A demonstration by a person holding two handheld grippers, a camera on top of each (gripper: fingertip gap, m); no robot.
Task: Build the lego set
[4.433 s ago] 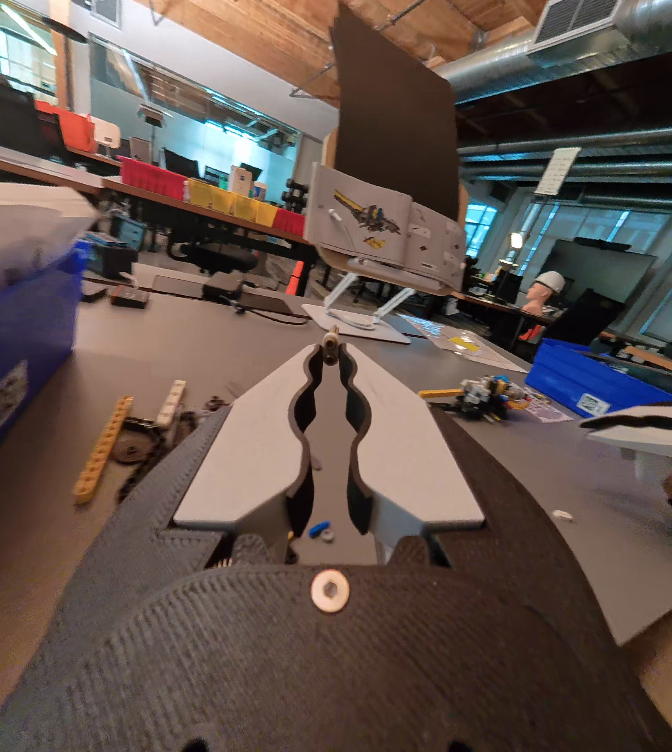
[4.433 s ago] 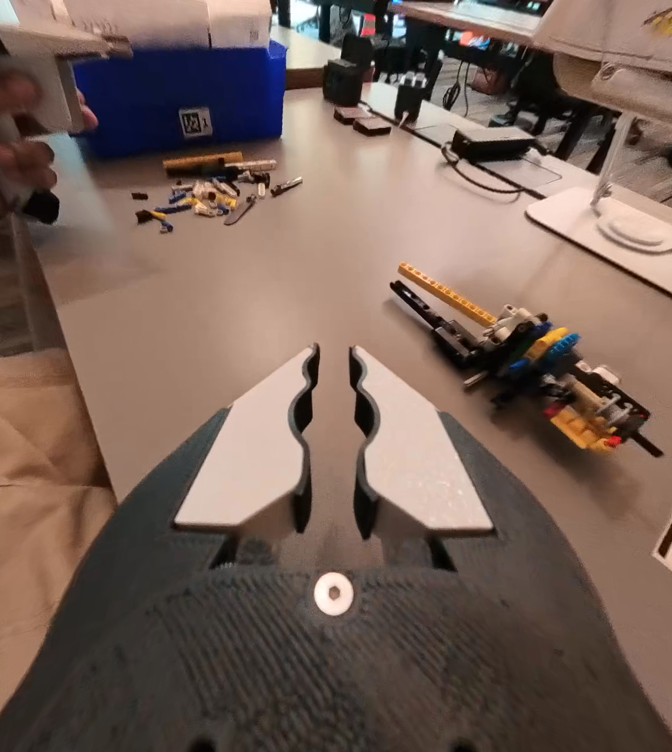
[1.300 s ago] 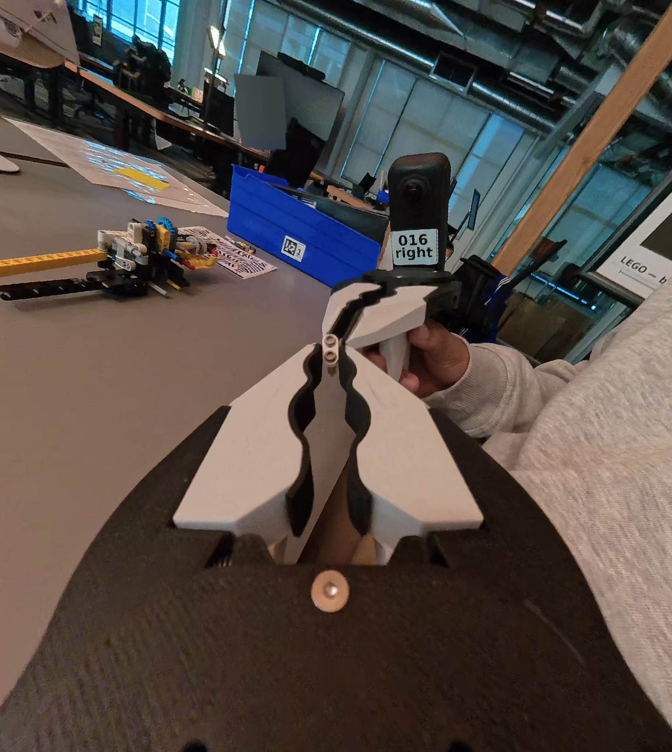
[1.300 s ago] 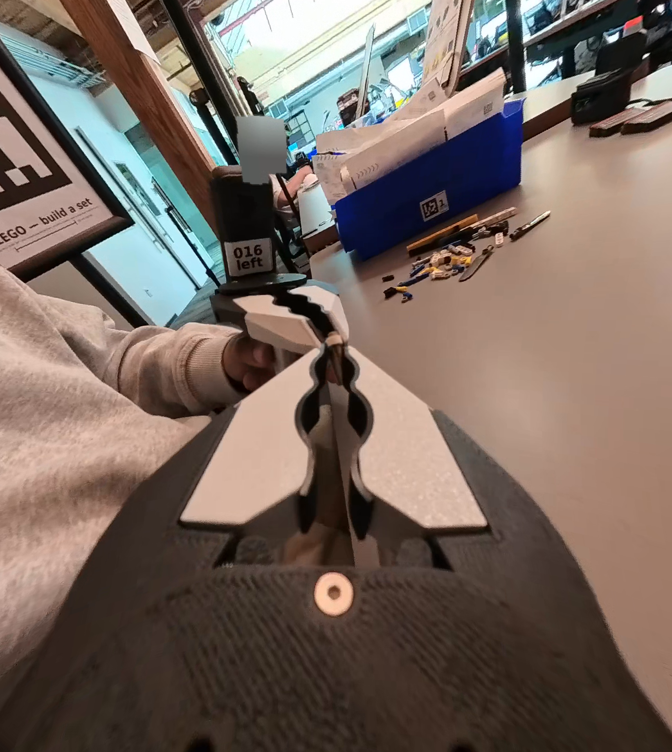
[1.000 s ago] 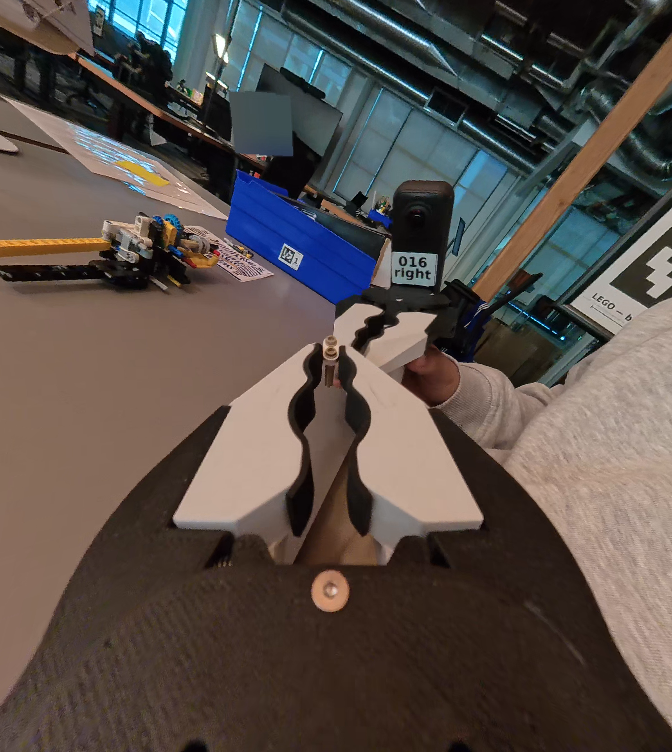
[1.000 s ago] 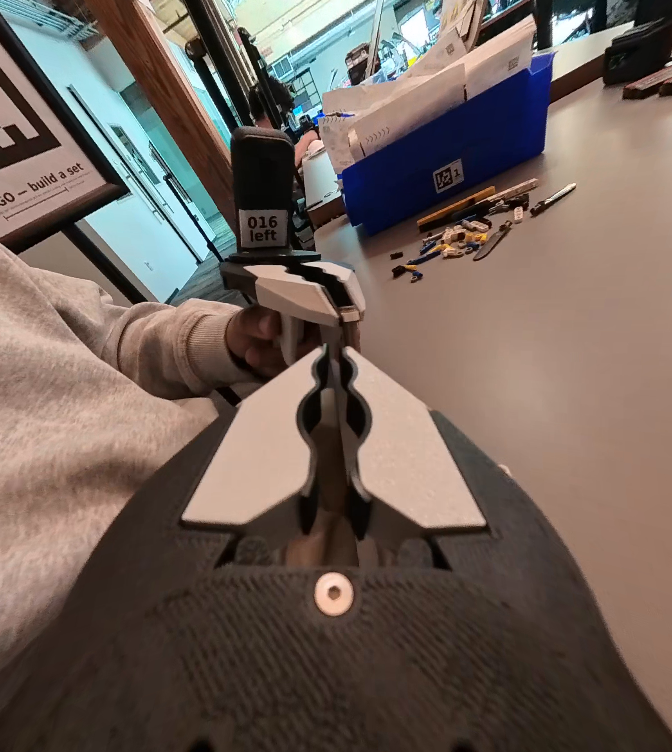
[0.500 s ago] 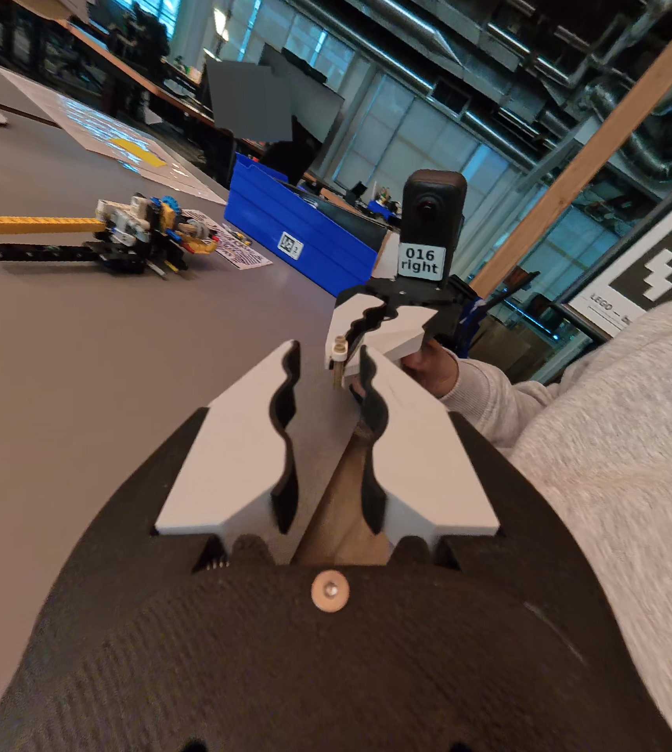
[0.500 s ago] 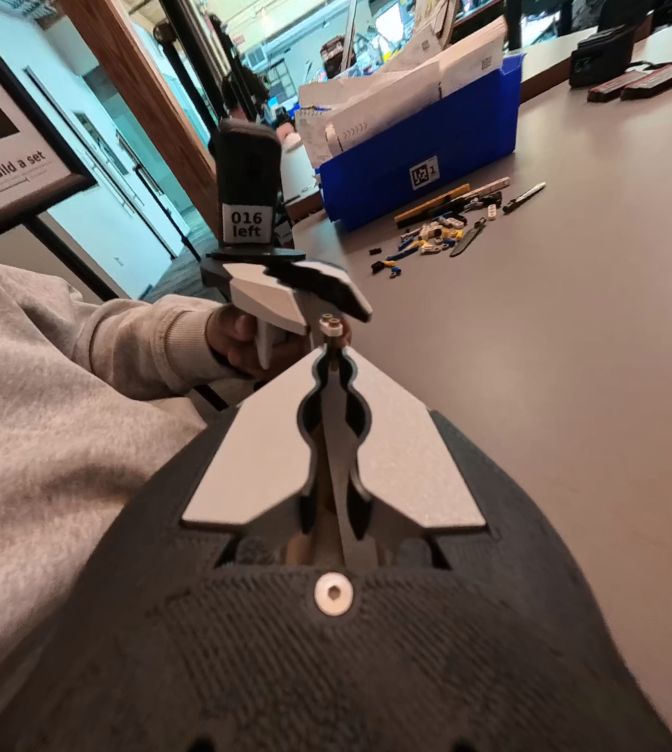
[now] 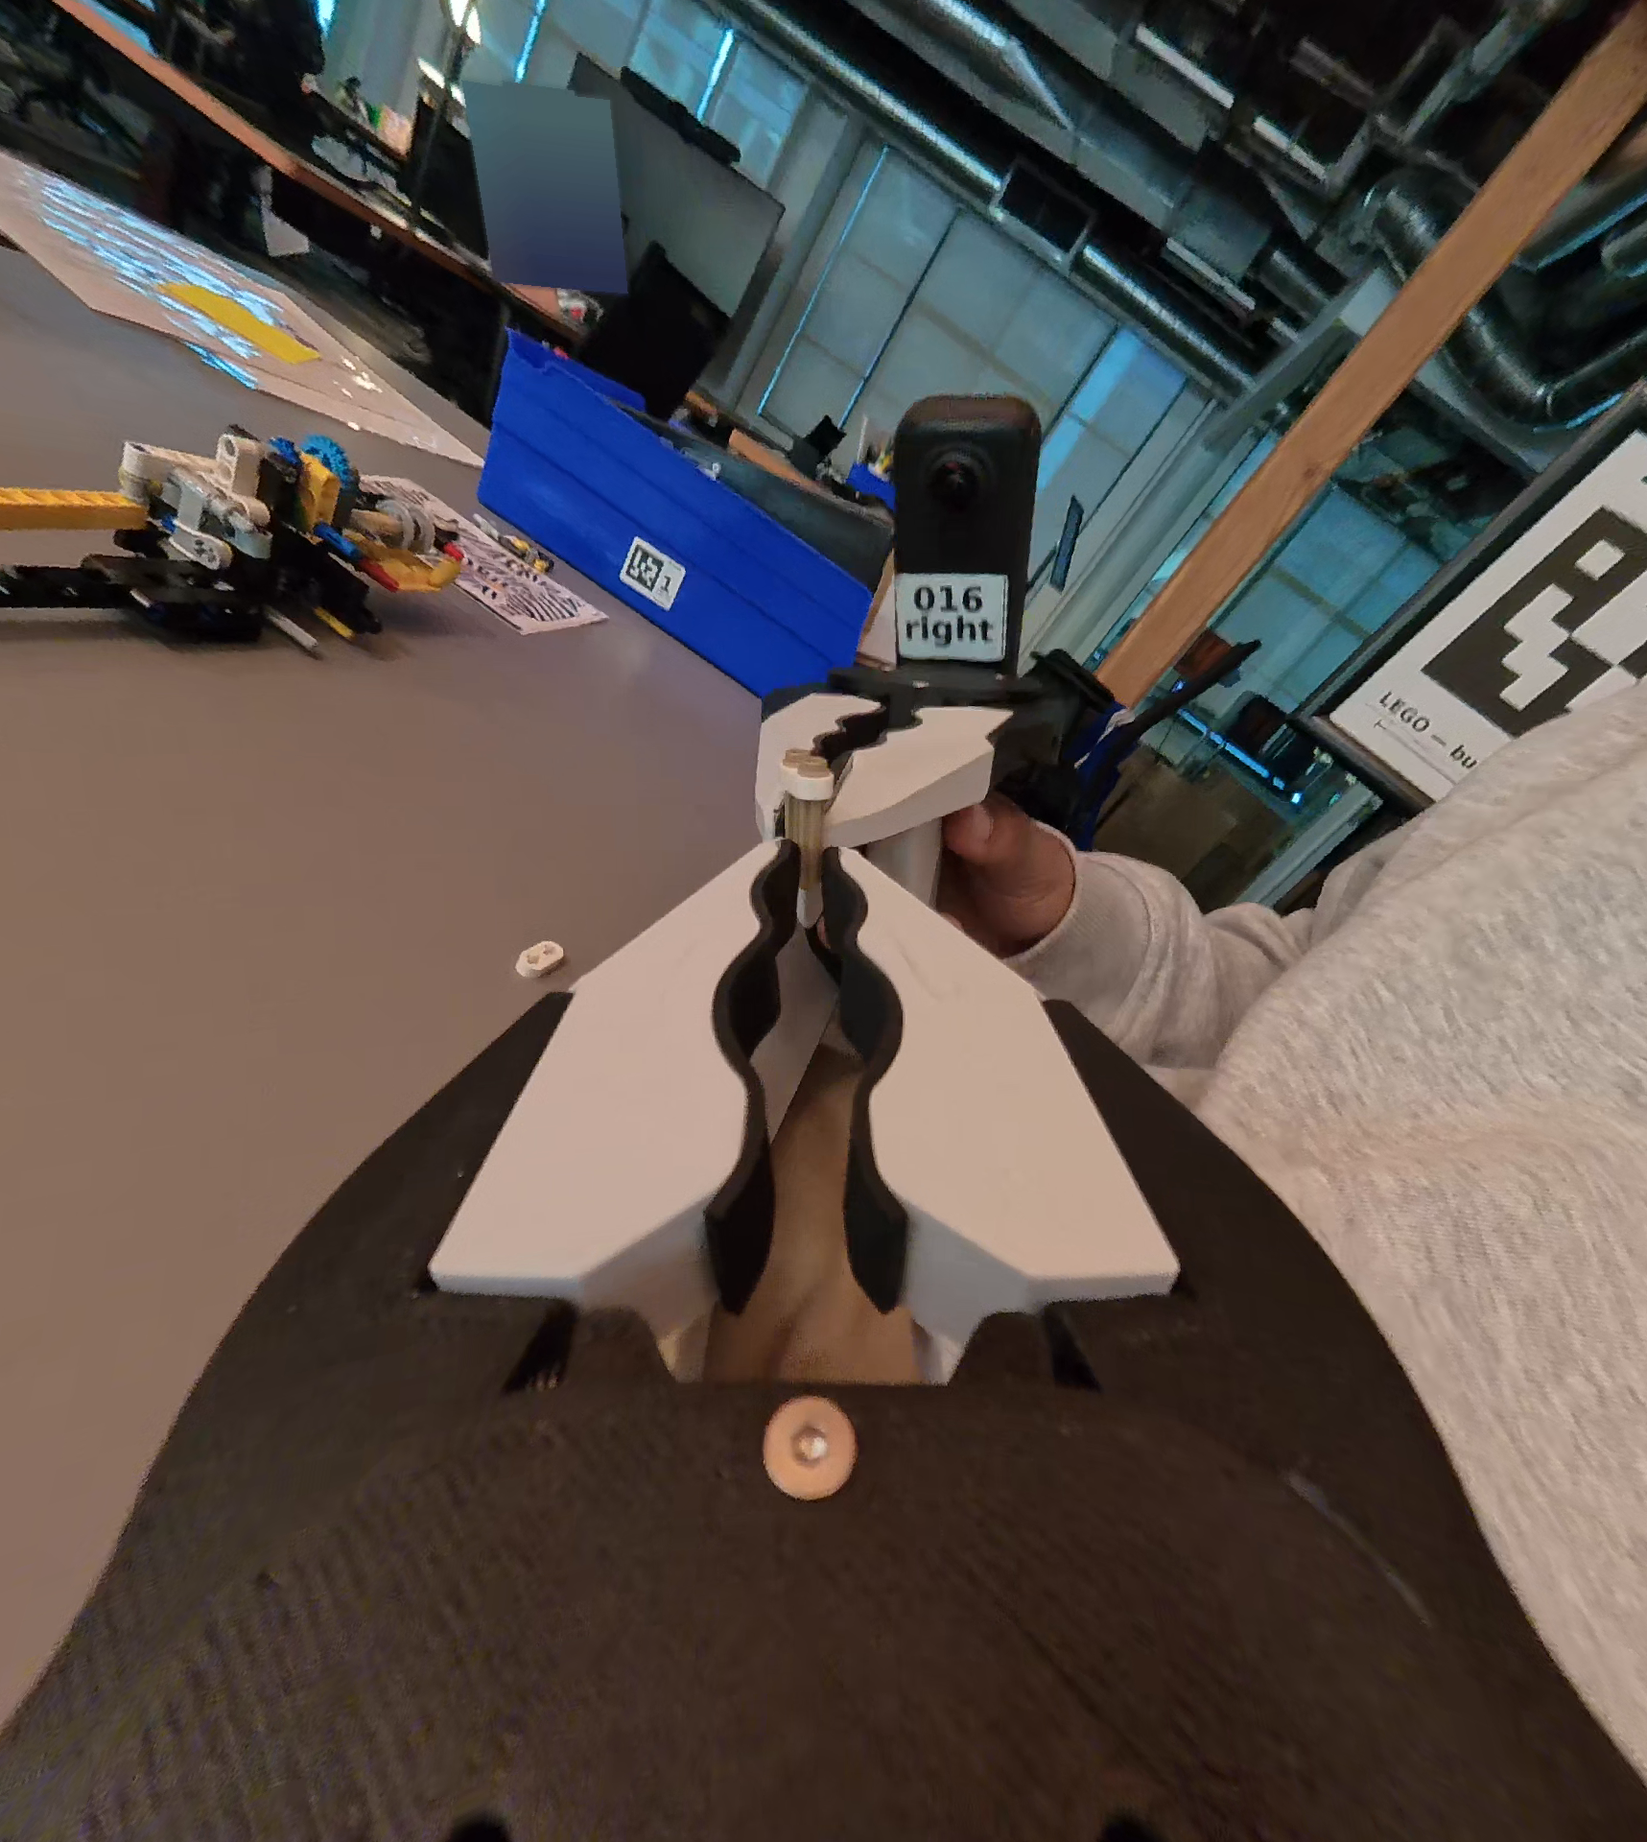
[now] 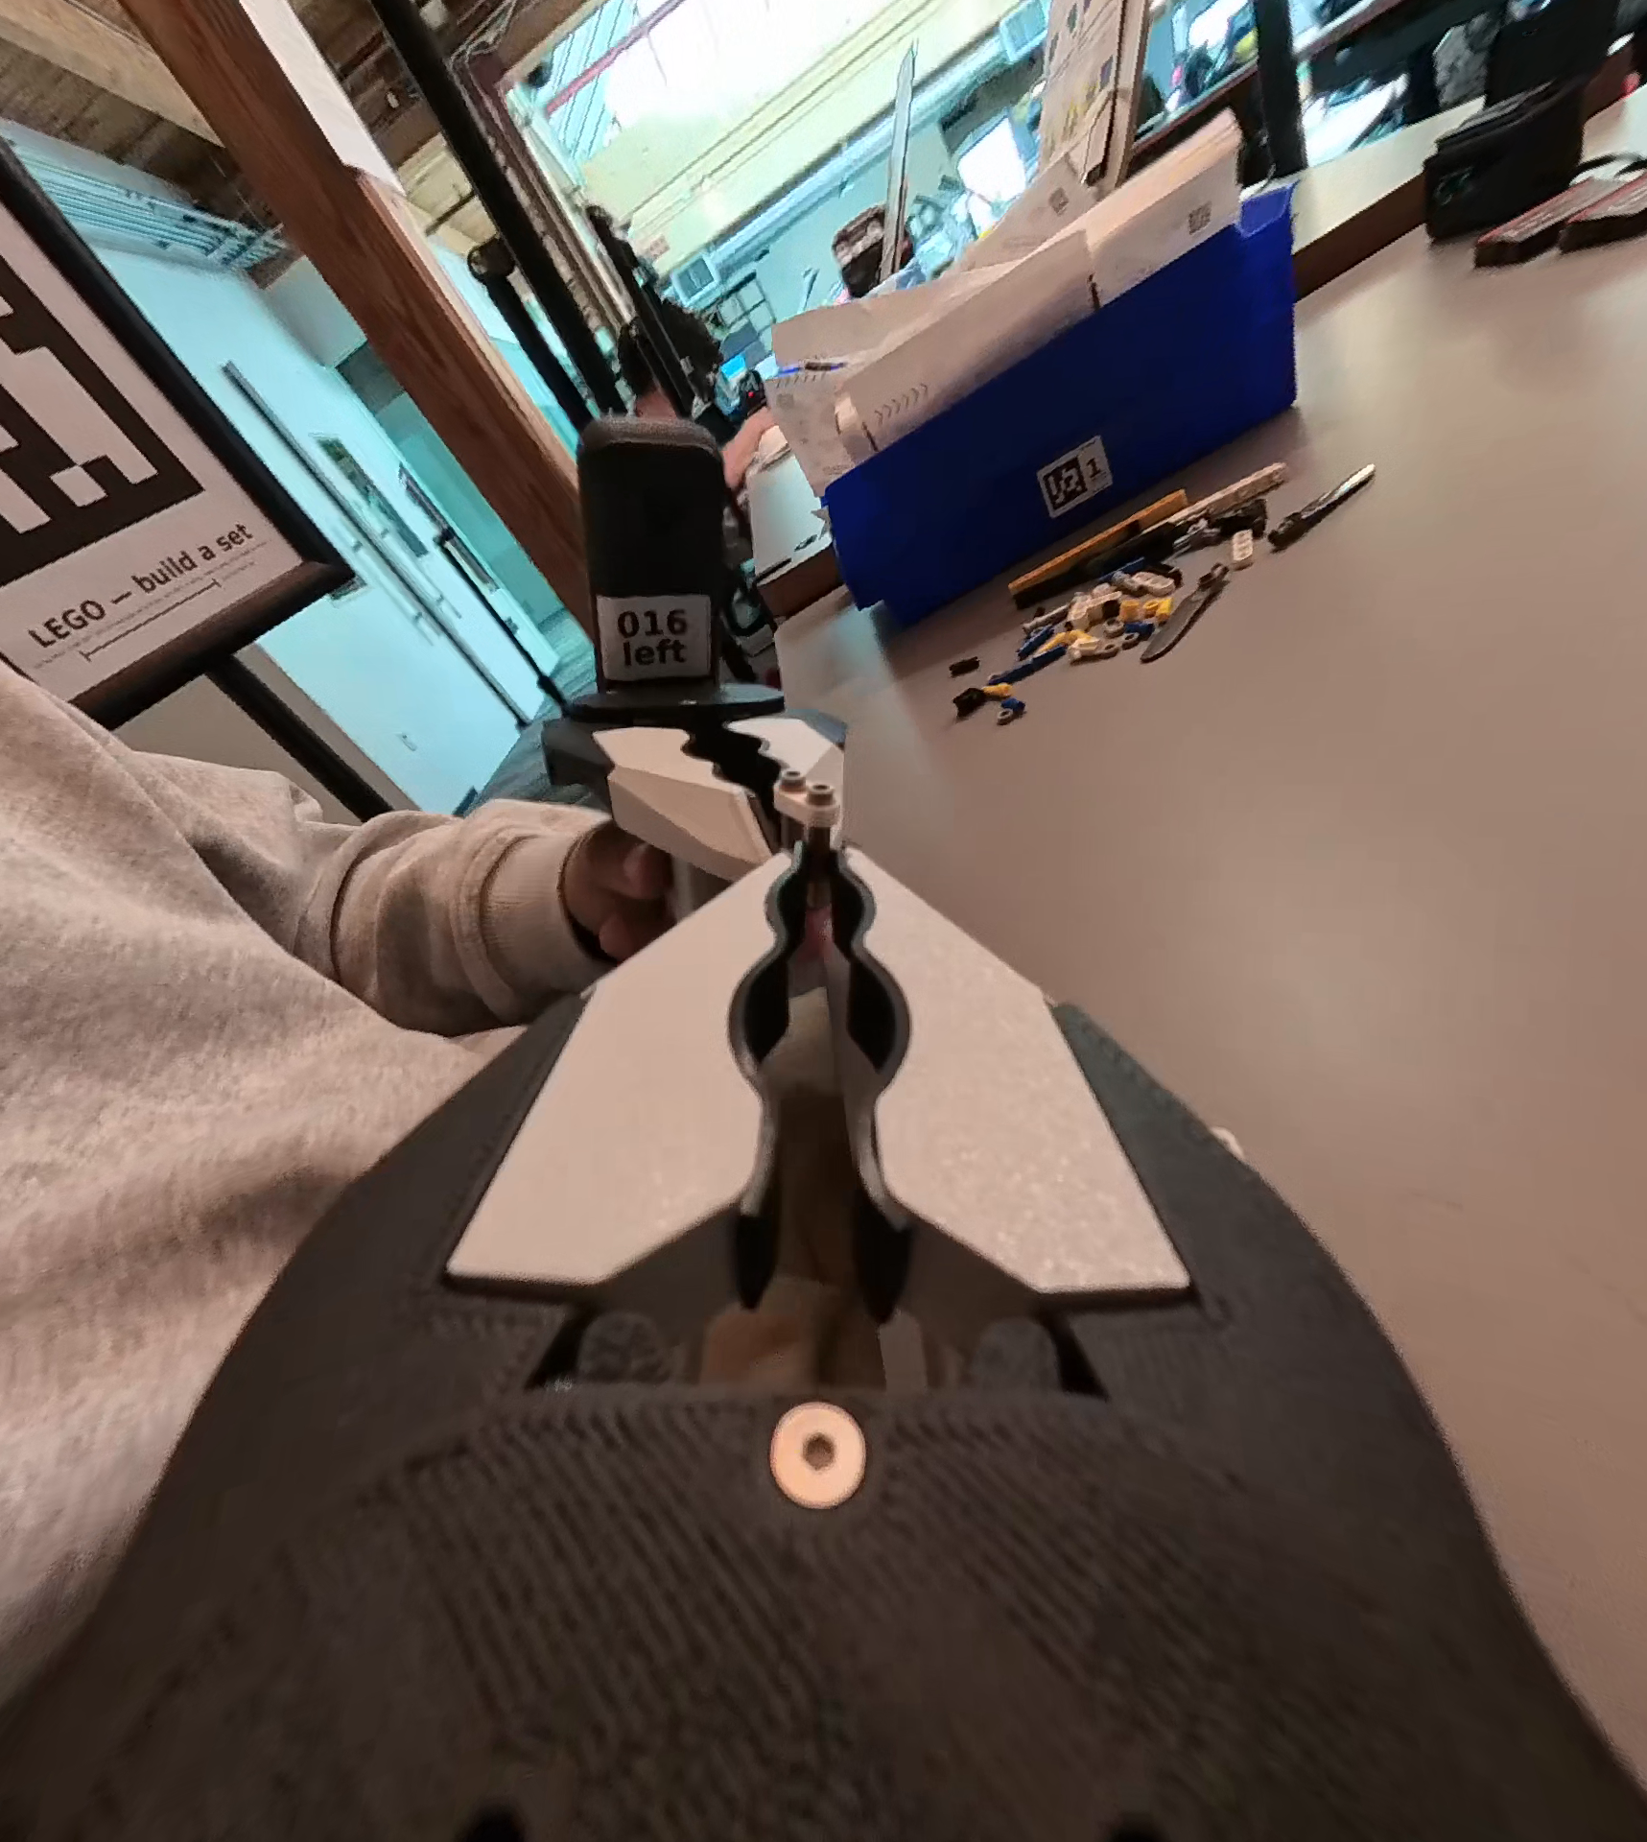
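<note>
A small tan pin with a white two-hole connector (image 9: 807, 787) on top is held in the air over the table's near edge, between my two grippers. My left gripper (image 9: 805, 869) is shut on the pin's lower end. My right gripper (image 10: 814, 869) faces it tip to tip and is shut on the same small piece (image 10: 807, 797). The right gripper also shows in the left wrist view (image 9: 864, 763), and the left gripper in the right wrist view (image 10: 749, 787). The part-built model (image 9: 281, 538) with a yellow beam (image 9: 12, 506) lies on the grey table (image 9: 201, 897), far left.
A loose white piece (image 9: 540, 959) lies on the table near my left gripper. A blue bin (image 9: 670, 558) and a sticker sheet (image 9: 520, 598) sit behind the model. Another blue bin (image 10: 1098, 468) with papers stands beside a pile of loose pieces (image 10: 1118, 598). The person's grey sleeves flank both grippers. Only a small space, under 4 cm, lies between the two pairs of fingers.
Half a second ago my left gripper was open beside the piece held by my right gripper. It has now shut on the pin's lower end. Both grippers stay tip to tip.
</note>
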